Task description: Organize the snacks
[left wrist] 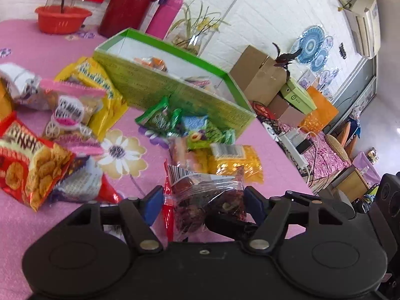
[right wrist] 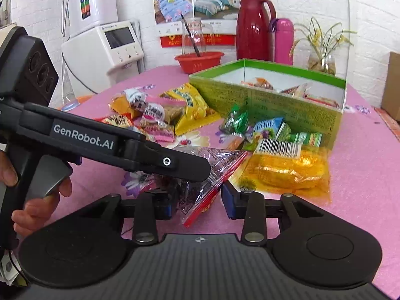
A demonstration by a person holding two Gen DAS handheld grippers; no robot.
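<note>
My left gripper (left wrist: pixel 201 201) is shut on a clear, red-edged bag of dark red dried fruit (left wrist: pixel 207 195) and holds it above the pink tablecloth. In the right wrist view the left gripper (right wrist: pixel 200 172) reaches in from the left, holding that bag (right wrist: pixel 215 175). My right gripper (right wrist: pixel 200 200) is open; the bag's lower corner hangs between its jaws without being pinched. The green snack box (left wrist: pixel 180 92) stands open beyond, with a few packets inside; it also shows in the right wrist view (right wrist: pixel 270 105).
Loose snack packets lie in front of the box: a yellow packet with barcode (right wrist: pixel 287 167), green packets (left wrist: pixel 162 118), a yellow bag (left wrist: pixel 100 92), a red-orange bag (left wrist: pixel 30 165). A red thermos (right wrist: pixel 252 27), pink bottle (right wrist: pixel 283 40), red basin (right wrist: pixel 200 61) and plant vase (right wrist: pixel 322 62) stand behind. The table edge (left wrist: pixel 282 150) runs on the right.
</note>
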